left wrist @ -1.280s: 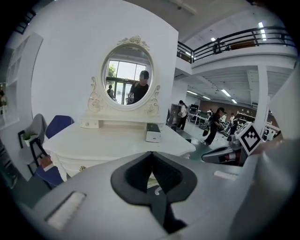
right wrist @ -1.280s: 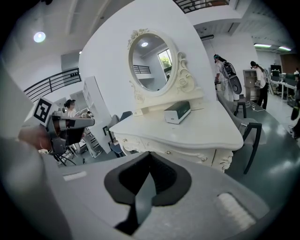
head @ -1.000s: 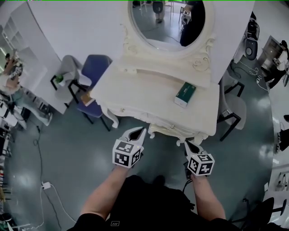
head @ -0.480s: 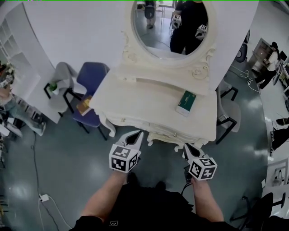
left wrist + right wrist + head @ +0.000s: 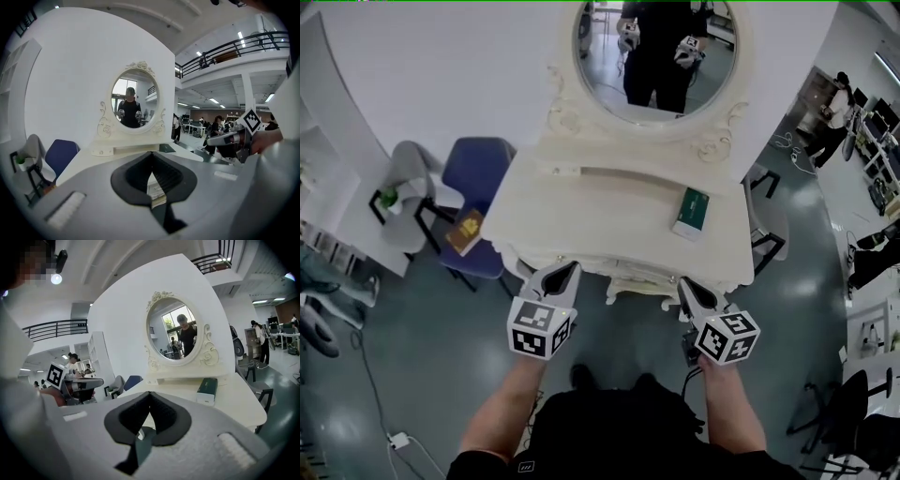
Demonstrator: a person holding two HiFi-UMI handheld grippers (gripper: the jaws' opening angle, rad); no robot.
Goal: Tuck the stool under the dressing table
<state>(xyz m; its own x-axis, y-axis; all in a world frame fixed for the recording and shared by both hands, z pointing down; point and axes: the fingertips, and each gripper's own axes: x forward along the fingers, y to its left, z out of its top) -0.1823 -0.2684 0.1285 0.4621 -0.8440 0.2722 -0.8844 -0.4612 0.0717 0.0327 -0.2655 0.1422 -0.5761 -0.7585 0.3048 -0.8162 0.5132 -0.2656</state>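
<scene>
The dressing table (image 5: 600, 202) is seen at upper centre of the head view, a green box (image 5: 691, 211) lying on the right of its tabletop. The left gripper (image 5: 571, 266) and right gripper (image 5: 682, 282) are held just before its front edge, their jaws closed on nothing. The stool cannot be made out.

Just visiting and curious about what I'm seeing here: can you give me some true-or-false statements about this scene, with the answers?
A green box lies on the dressing table. True.
A tool grips that box. False: the left tool and right tool are both shut on nothing, short of the table.
A blue chair stands left of the table. True.
The mirror is square. False: it is oval.
</scene>
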